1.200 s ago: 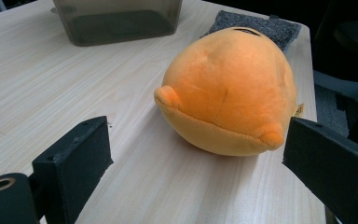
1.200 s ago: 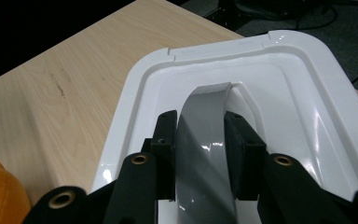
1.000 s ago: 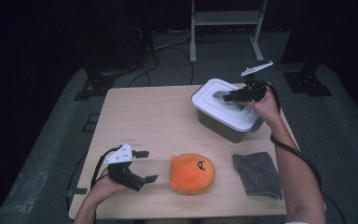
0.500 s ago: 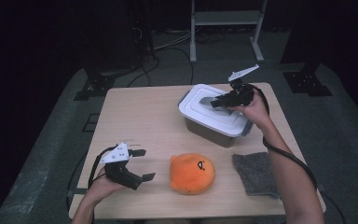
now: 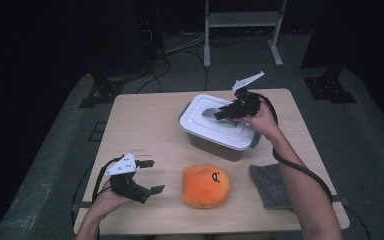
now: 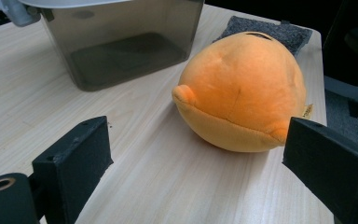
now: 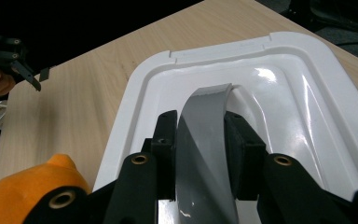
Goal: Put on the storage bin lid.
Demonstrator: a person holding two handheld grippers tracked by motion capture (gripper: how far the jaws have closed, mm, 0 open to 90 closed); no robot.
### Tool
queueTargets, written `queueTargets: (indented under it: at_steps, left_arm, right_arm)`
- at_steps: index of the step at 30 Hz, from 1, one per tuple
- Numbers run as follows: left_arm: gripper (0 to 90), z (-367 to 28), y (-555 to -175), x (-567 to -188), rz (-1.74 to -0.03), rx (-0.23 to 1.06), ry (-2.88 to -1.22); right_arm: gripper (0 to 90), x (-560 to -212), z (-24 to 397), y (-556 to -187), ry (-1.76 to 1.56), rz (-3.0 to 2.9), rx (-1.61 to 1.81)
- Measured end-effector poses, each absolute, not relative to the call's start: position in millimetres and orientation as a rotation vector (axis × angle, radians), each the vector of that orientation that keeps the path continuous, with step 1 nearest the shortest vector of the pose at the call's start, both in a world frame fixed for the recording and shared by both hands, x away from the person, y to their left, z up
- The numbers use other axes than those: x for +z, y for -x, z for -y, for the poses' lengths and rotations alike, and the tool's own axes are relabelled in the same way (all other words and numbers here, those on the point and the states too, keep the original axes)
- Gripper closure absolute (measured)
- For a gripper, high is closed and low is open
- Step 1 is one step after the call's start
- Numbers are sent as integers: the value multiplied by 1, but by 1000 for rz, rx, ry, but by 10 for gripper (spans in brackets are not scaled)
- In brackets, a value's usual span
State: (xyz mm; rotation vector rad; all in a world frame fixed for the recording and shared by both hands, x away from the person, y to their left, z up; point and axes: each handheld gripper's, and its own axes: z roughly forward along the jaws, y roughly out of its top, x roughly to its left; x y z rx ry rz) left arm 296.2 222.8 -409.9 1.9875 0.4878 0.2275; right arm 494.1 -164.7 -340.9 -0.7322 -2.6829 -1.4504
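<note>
I am looking down on a table (image 5: pixel 145 125) bearing a lidded box (image 5: pixel 219 131) at its far right, with an orange plush (image 5: pixel 206 186) in front of it and a grey cloth (image 5: pixel 272 186) just right of the plush. I am gripping the grey handle (image 7: pixel 204 140) on the box's white lid (image 7: pixel 303 107) with the right gripper (image 7: pixel 200 144), its jaws pressing on either side. I am resting the left gripper (image 6: pixel 200 158) at the table's near left, jaws wide apart and empty, facing the plush.

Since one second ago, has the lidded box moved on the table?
Yes. The box, held by the right tool at its lid handle, slid leftwards, away from the table's right edge.
</note>
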Motion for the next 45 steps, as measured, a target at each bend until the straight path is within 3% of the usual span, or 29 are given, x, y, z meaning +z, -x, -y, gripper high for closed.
queueTargets:
  at_steps: [45]
  left_arm:
    - [69,-222,-295,-407,-473,224,-1983]
  right_arm:
    - [668,-339,99,-490,507,2672,-1385]
